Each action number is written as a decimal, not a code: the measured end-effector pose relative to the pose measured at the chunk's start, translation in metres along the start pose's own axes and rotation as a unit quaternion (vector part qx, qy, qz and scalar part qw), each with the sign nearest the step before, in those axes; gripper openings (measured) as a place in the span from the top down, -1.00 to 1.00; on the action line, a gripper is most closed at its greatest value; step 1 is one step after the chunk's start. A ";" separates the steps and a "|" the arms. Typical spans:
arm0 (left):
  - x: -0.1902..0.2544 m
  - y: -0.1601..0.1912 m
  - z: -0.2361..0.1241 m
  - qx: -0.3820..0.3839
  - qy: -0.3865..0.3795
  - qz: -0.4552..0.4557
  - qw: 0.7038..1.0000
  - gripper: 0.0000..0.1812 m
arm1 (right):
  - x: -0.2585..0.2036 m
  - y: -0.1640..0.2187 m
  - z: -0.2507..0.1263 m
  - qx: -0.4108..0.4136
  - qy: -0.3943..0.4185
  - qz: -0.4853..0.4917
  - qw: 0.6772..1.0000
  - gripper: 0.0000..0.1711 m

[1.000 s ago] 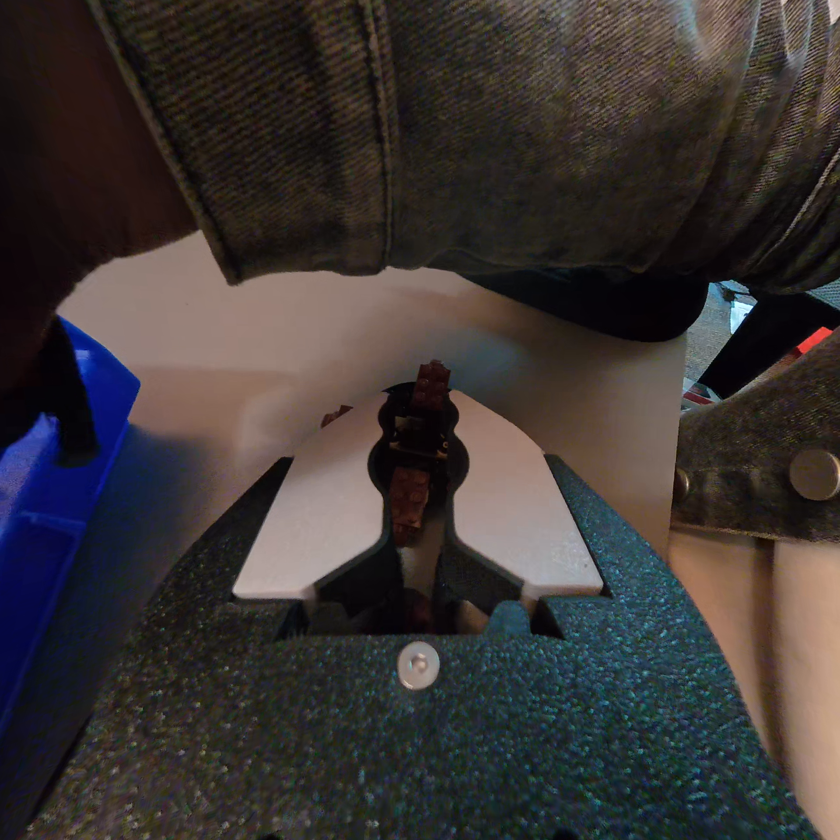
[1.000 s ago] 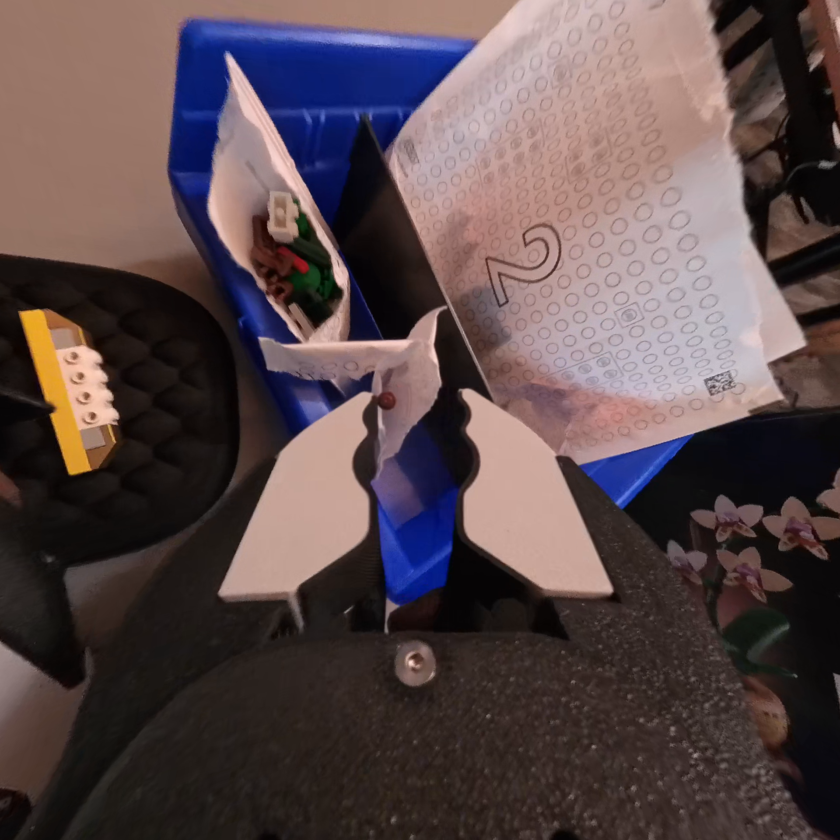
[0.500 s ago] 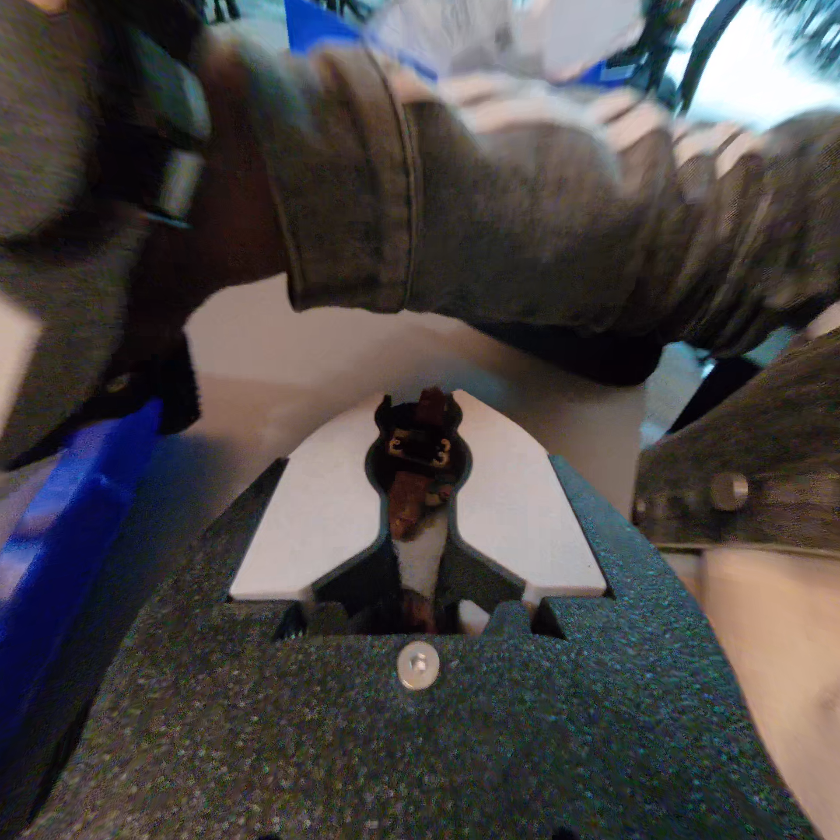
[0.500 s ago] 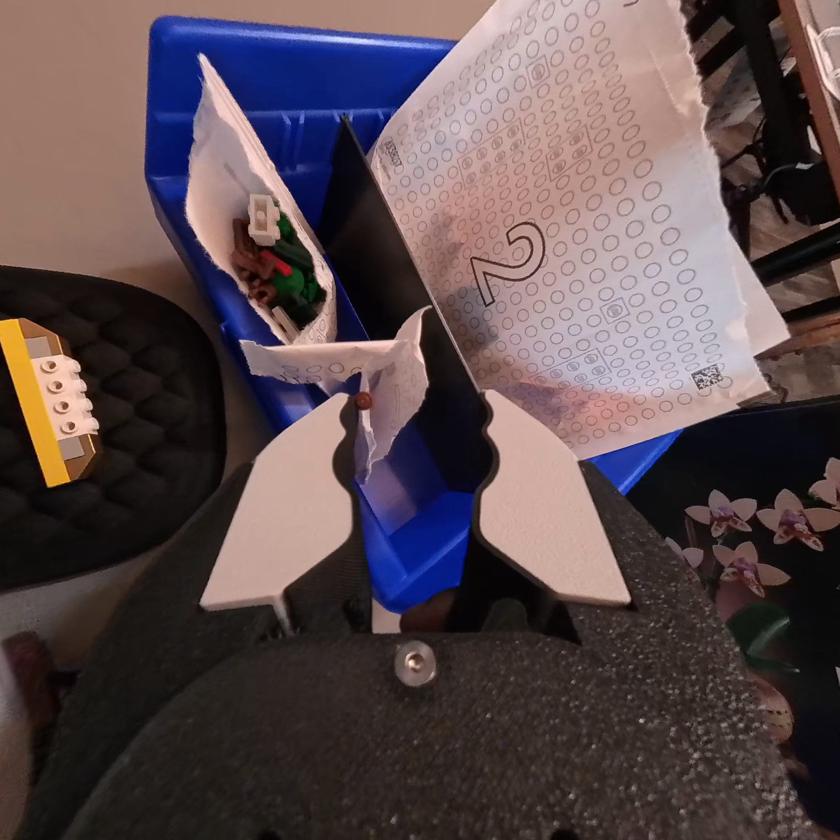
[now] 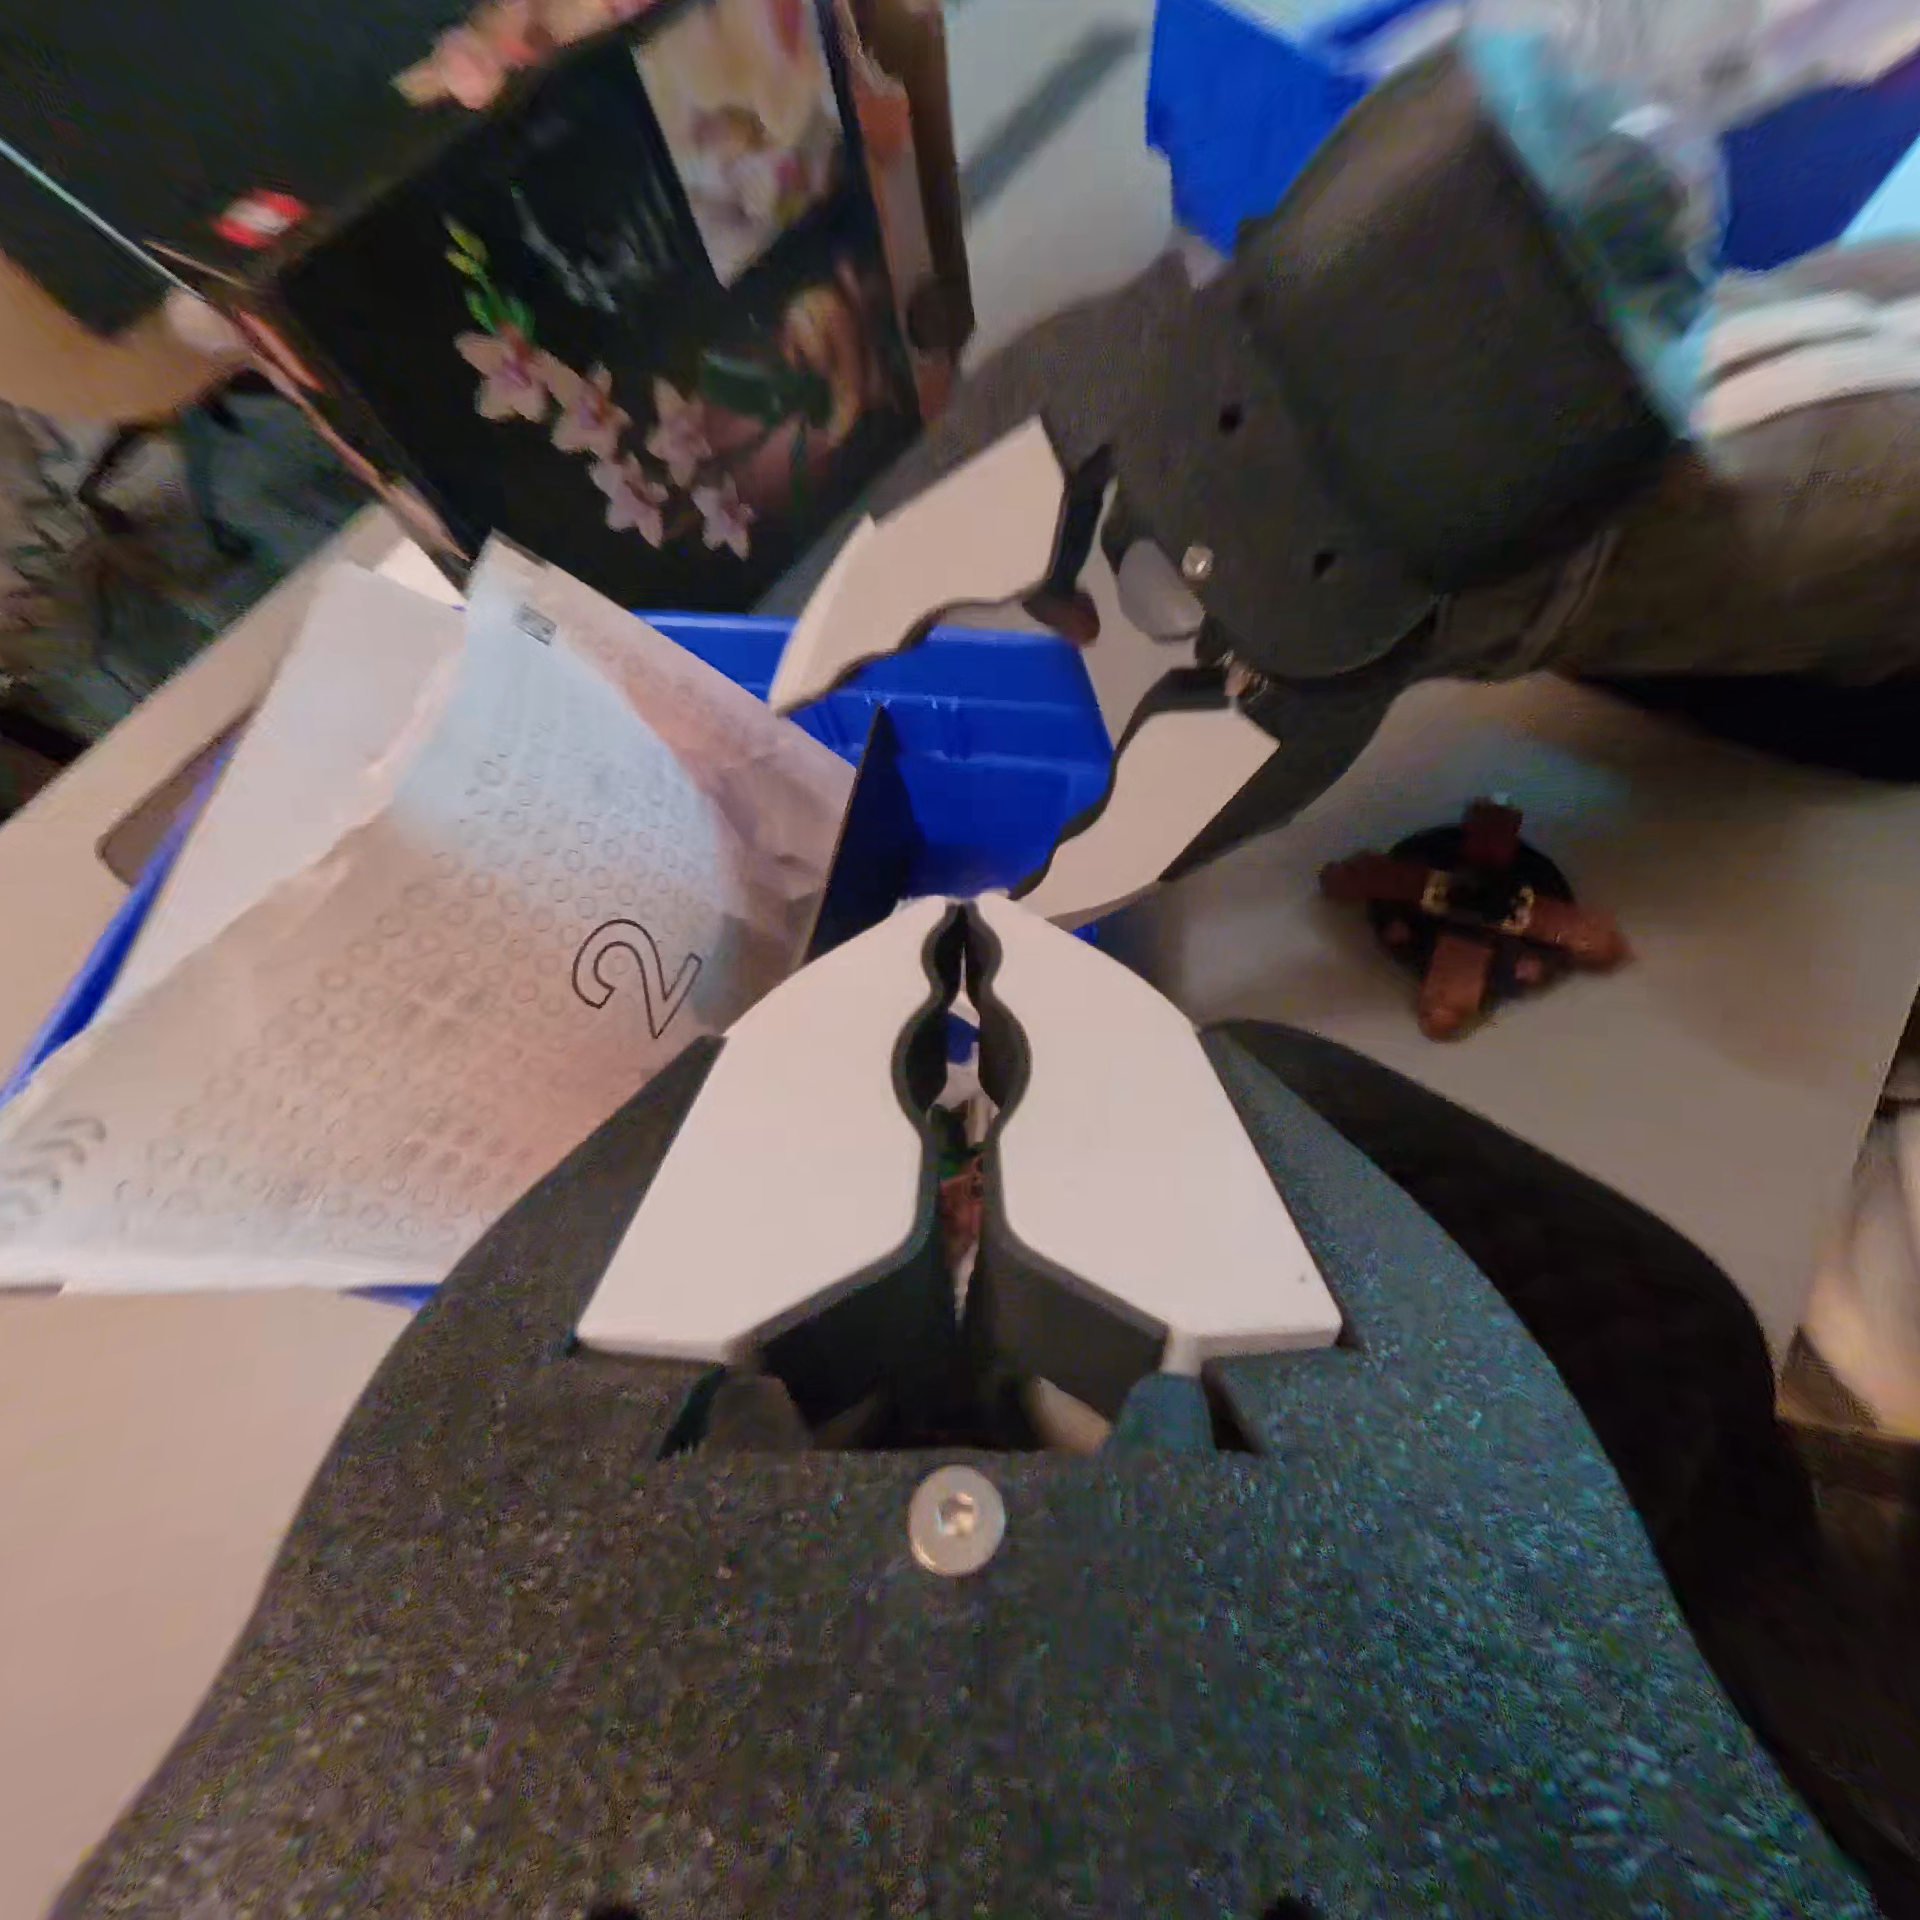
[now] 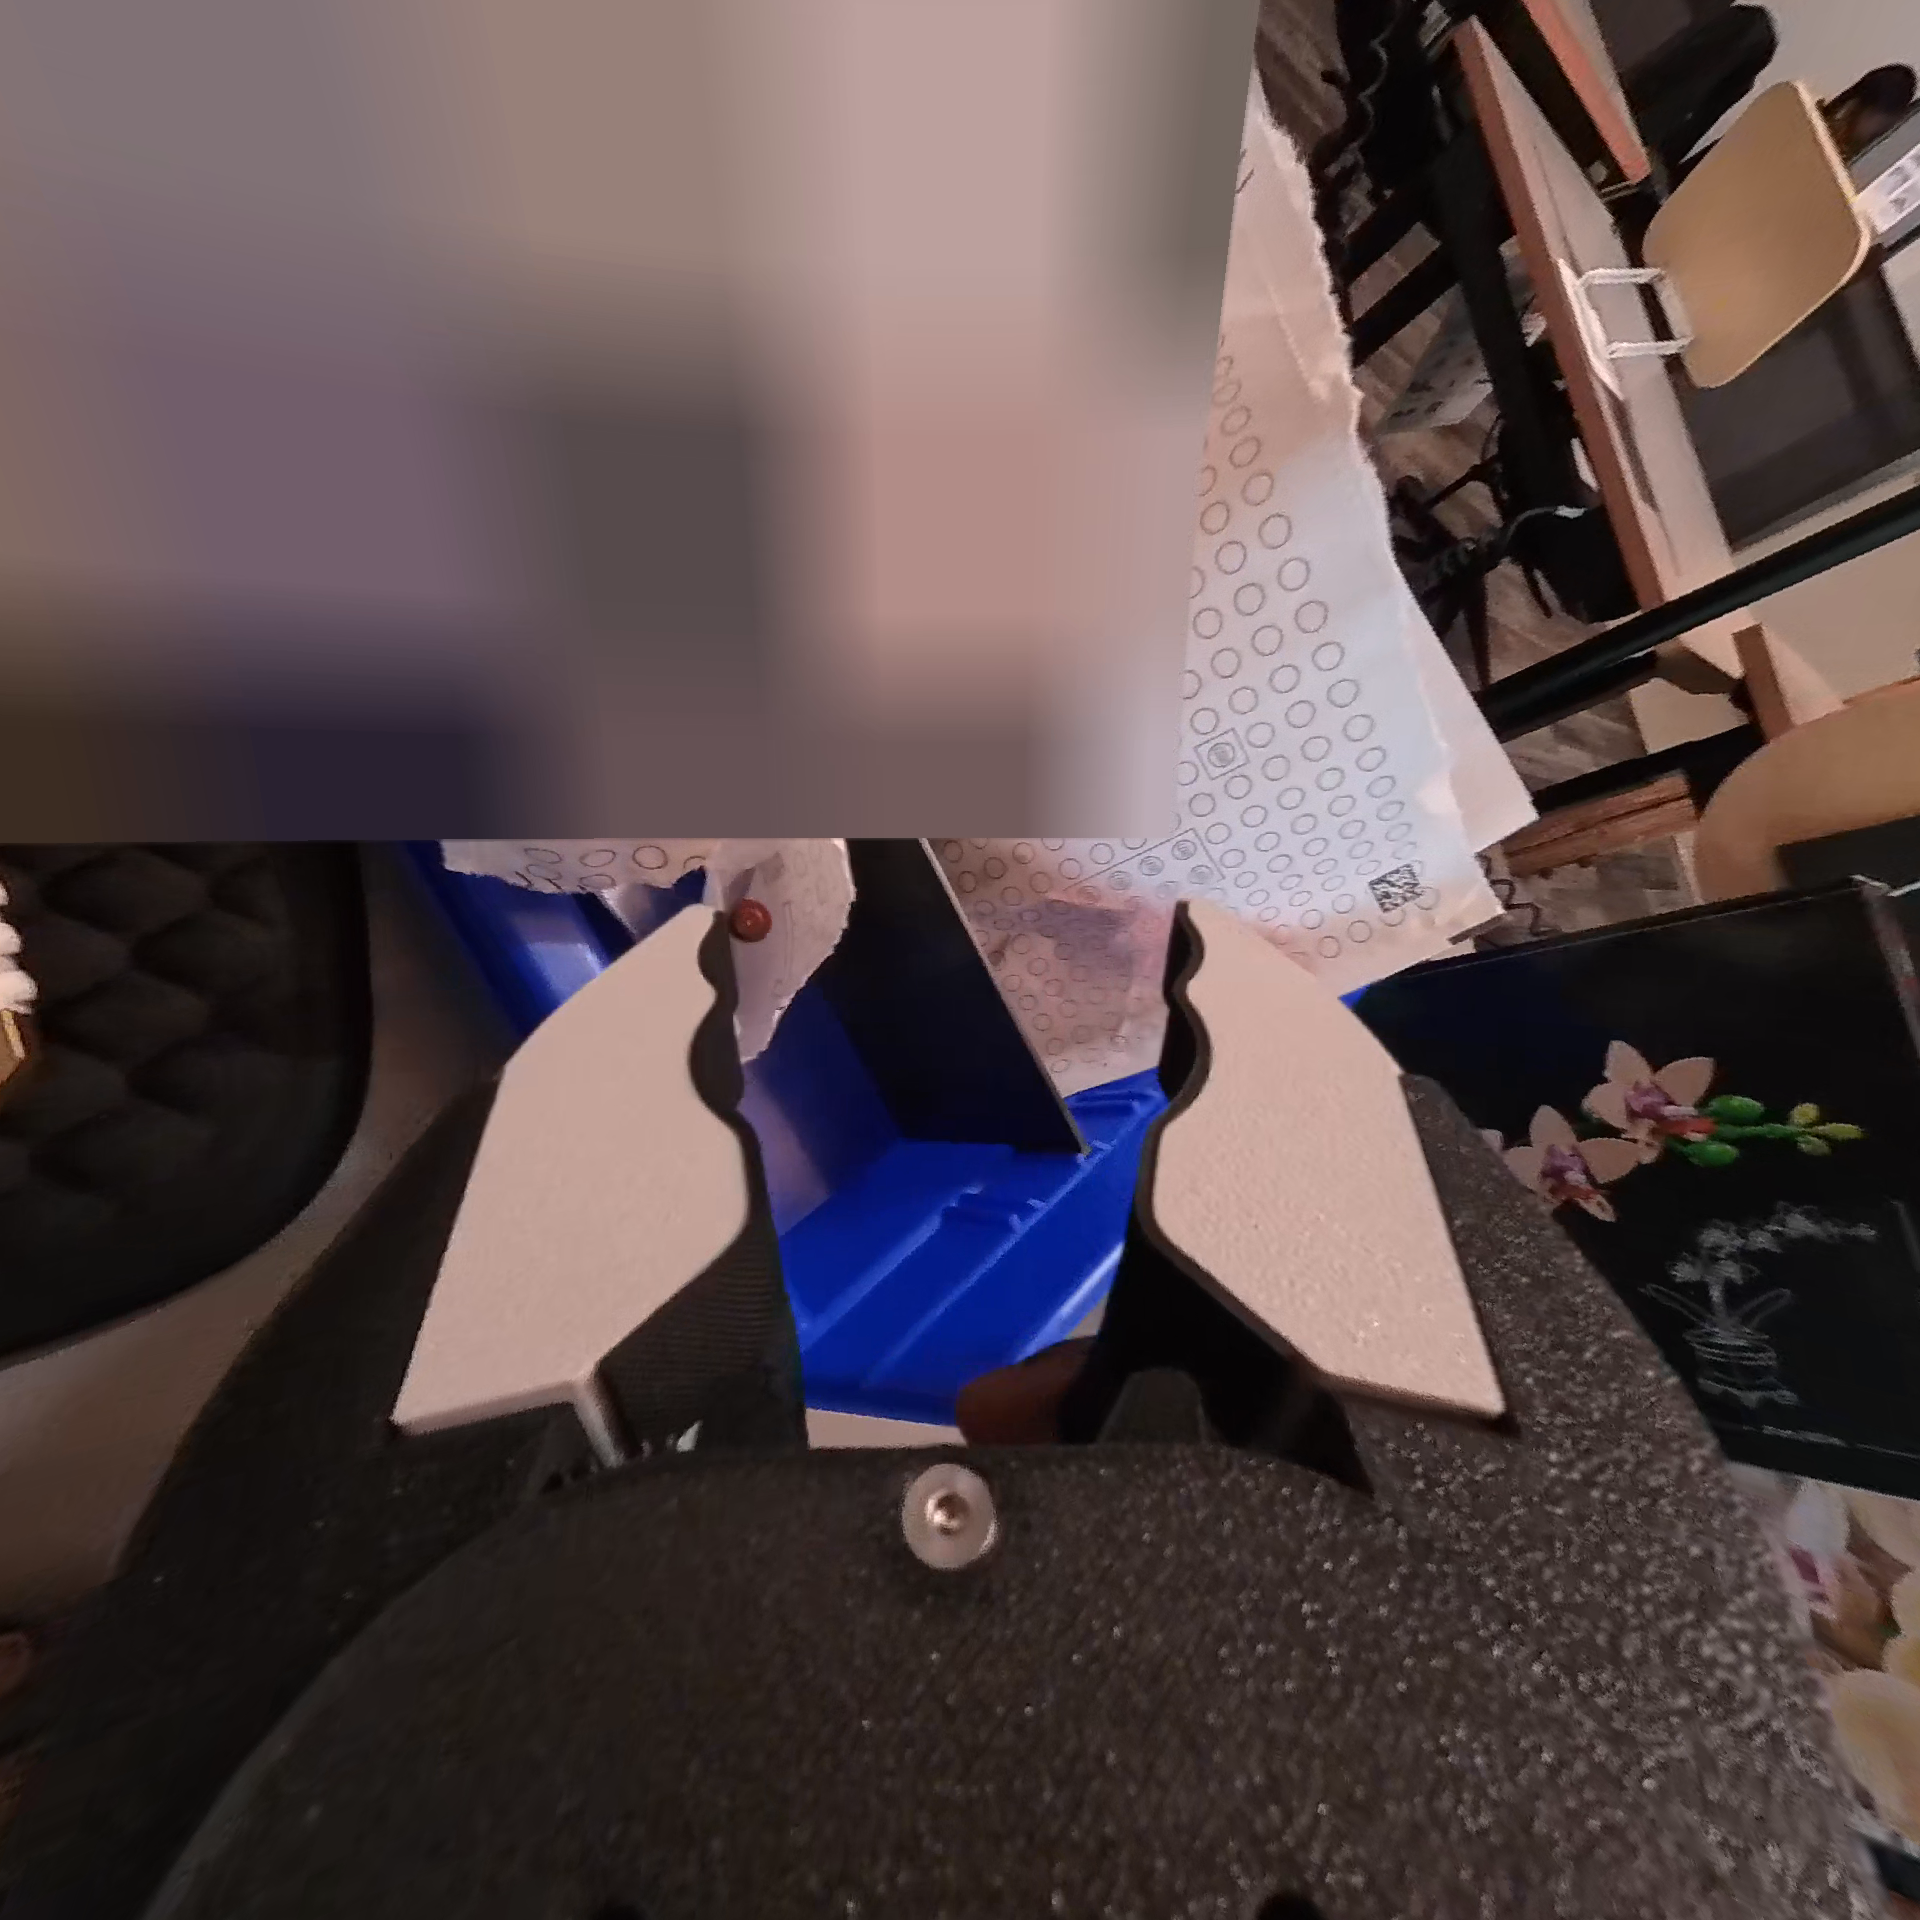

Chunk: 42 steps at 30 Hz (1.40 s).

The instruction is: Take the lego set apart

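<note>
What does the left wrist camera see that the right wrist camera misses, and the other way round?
Only the left wrist view shows the brown lego piece lying on the white table, plus the right tool from outside, open above the blue bin, and the left tool closed.

Only the right wrist view shows a small dark red stud clinging near one fingertip, a black quilted pad and chairs behind.

Both show the blue bin, the white dotted paper bag and the black flower-printed box.
</note>
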<state>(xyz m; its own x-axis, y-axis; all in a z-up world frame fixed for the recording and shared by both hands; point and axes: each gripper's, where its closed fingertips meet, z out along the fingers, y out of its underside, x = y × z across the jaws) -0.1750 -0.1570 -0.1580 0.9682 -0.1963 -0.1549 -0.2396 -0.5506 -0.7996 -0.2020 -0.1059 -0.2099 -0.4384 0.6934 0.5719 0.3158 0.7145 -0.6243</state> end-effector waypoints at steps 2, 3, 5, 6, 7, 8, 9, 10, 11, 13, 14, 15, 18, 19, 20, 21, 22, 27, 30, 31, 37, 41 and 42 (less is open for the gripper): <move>-0.008 0.009 0.015 -0.054 0.010 0.010 0.998 1.00 | 0.005 0.000 -0.001 -0.001 0.019 -0.007 1.000 0.01; -0.013 0.012 0.020 -0.076 0.007 0.019 0.997 1.00 | 0.007 -0.001 -0.001 0.000 0.028 -0.012 1.000 0.00; -0.014 0.012 0.028 -0.098 0.016 0.033 0.995 1.00 | 0.011 -0.001 -0.002 0.000 0.043 -0.024 0.999 -0.01; -0.010 0.012 0.031 -0.108 0.033 0.037 0.993 1.00 | 0.012 -0.001 -0.002 0.001 0.048 -0.028 0.998 -0.01; -0.007 0.013 0.033 -0.119 0.047 0.042 0.991 1.00 | 0.012 -0.002 -0.002 0.004 0.048 -0.029 0.998 -0.02; -0.006 0.014 0.034 -0.131 0.056 0.048 0.989 1.00 | 0.011 -0.004 -0.002 0.010 0.046 -0.025 0.999 -0.02; -0.003 0.016 0.035 -0.142 0.068 0.053 0.986 1.00 | 0.011 -0.005 -0.002 0.016 0.045 -0.024 0.999 -0.02; 0.001 0.016 0.035 -0.149 0.087 0.054 0.983 1.00 | 0.012 -0.006 -0.002 0.021 0.047 -0.024 0.998 -0.02; 0.004 0.018 0.035 -0.157 0.108 0.053 0.980 1.00 | 0.012 -0.007 -0.003 0.025 0.048 -0.024 0.998 -0.02; 0.005 0.022 0.037 -0.173 0.129 0.049 0.975 1.00 | 0.013 -0.007 -0.003 0.025 0.047 -0.022 0.998 -0.02; 0.004 0.024 0.039 -0.181 0.131 0.047 0.974 1.00 | 0.013 -0.007 -0.003 0.025 0.048 -0.024 0.998 -0.02; 0.002 0.024 0.041 -0.187 0.130 0.046 0.973 1.00 | 0.012 -0.008 -0.002 0.027 0.047 -0.025 0.998 -0.02; -0.001 0.019 0.042 -0.179 0.132 0.045 0.974 1.00 | 0.011 -0.008 -0.002 0.027 0.046 -0.025 0.998 -0.02; -0.001 0.019 0.043 -0.180 0.135 0.044 0.973 1.00 | 0.011 -0.007 -0.001 0.026 0.045 -0.024 0.998 -0.02; -0.002 0.020 0.045 -0.185 0.135 0.044 0.972 1.00 | 0.011 -0.007 -0.001 0.025 0.044 -0.023 0.998 -0.01; -0.003 0.022 0.047 -0.191 0.134 0.043 0.971 1.00 | 0.011 -0.006 -0.001 0.023 0.044 -0.023 0.999 -0.01; -0.003 0.023 0.048 -0.195 0.136 0.043 0.970 1.00 | 0.011 -0.006 0.000 0.022 0.044 -0.023 0.999 -0.01; -0.005 0.024 0.051 -0.201 0.131 0.049 0.970 1.00 | 0.012 -0.005 0.000 0.022 0.048 -0.024 0.998 -0.03; -0.022 0.014 0.033 -0.182 0.089 0.057 0.978 1.00 | 0.015 -0.007 -0.005 0.029 0.063 -0.036 0.997 -0.08; -0.028 0.004 0.022 -0.154 0.075 0.051 0.984 1.00 | 0.017 -0.008 -0.008 0.031 0.071 -0.044 0.996 -0.11; -0.041 -0.044 -0.051 0.067 -0.017 0.015 0.997 0.94 | 0.024 -0.036 -0.043 0.118 0.107 -0.106 0.981 -0.03; -0.025 -0.041 -0.069 0.190 -0.048 0.004 0.980 0.60 | 0.033 -0.042 -0.054 0.134 0.114 -0.094 0.980 -0.03; -0.026 -0.037 -0.071 0.202 -0.063 -0.010 0.977 0.59 | 0.034 -0.044 -0.056 0.138 0.114 -0.094 0.979 -0.03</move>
<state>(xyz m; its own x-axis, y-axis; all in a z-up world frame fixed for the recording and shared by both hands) -0.1967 -0.1892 -0.0830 0.9797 -0.0742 -0.1864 -0.1971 -0.1821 -0.9633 -0.1835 -0.1091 -0.1330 -0.2571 0.5780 0.7745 -0.0049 0.8007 -0.5991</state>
